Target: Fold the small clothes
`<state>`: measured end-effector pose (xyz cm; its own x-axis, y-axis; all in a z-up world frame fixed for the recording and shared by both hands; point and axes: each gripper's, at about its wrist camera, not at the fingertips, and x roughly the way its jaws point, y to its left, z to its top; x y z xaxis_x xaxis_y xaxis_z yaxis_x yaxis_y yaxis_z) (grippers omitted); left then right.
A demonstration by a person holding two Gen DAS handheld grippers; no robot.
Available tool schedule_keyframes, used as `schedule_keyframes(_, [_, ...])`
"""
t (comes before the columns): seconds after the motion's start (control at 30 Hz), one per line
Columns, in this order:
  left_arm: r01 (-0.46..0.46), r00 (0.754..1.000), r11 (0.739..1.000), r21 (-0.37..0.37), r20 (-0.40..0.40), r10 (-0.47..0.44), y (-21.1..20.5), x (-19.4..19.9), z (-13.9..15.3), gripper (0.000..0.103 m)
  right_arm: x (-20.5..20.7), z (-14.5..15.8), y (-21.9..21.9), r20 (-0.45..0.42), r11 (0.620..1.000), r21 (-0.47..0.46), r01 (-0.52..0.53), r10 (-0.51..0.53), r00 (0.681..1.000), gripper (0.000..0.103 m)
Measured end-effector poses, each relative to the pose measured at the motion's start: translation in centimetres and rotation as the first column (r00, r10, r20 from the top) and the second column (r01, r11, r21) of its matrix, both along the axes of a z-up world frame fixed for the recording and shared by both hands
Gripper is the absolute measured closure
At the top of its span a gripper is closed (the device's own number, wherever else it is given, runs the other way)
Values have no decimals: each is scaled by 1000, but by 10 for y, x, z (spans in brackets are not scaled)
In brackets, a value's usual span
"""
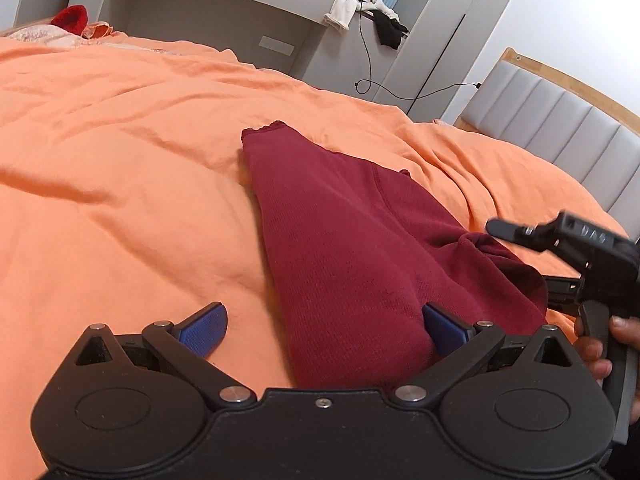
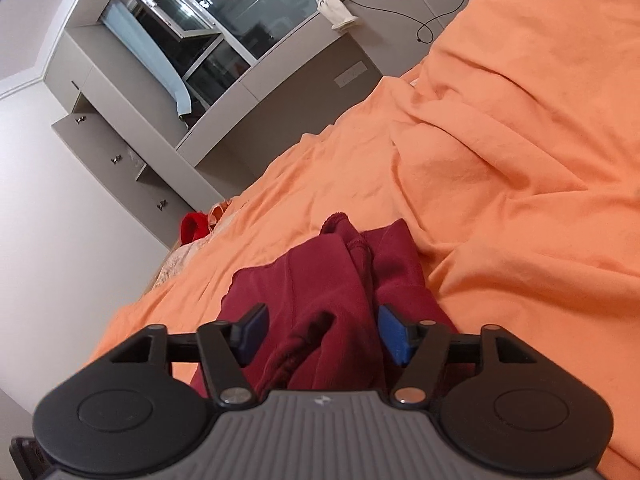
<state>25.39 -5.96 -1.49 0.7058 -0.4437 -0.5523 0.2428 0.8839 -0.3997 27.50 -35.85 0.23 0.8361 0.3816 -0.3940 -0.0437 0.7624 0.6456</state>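
Observation:
A dark red knitted garment lies partly folded on the orange bedsheet. My left gripper is open, its blue pads spread wide over the garment's near end. My right gripper is open too, with bunched red cloth between its jaws. It also shows in the left wrist view at the garment's right edge, held by a hand.
A grey cabinet stands behind the bed, with white and black clothes and a cable draped on it. A red item lies at the far left. A padded headboard is at the right.

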Motion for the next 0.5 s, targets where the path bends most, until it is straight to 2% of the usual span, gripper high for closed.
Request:
schedule_keyframes(0.1, [0, 1000, 1000, 7, 6, 0, -1, -1, -1, 0, 9, -3, 0, -18, 1000, 12, 17, -17, 1000, 35])
schedule_keyframes(0.2, [1, 1000, 1000, 19, 14, -1, -3, -3, -2, 0, 18, -11, 5, -55, 1000, 12, 12, -11, 998, 46])
schedule_keyframes(0.27, [1, 1000, 1000, 29, 21, -2, -5, -4, -2, 1, 19, -15, 9, -74, 1000, 6, 11, -10, 997, 58])
schedule_keyframes(0.3, [2, 1000, 999, 33, 24, -2, -5, -5, -2, 1, 18, -17, 10, -76, 1000, 1, 15, -15, 997, 60])
schedule_keyframes(0.37, [2, 1000, 999, 39, 28, -4, -6, -6, -3, 1, 15, -17, 12, -65, 1000, -22, 18, -20, 998, 70])
schedule_keyframes(0.5, [4, 999, 999, 49, 32, -6, -9, -7, -3, 1, 7, -11, 17, -6, 993, -112, 29, -30, 1000, 83])
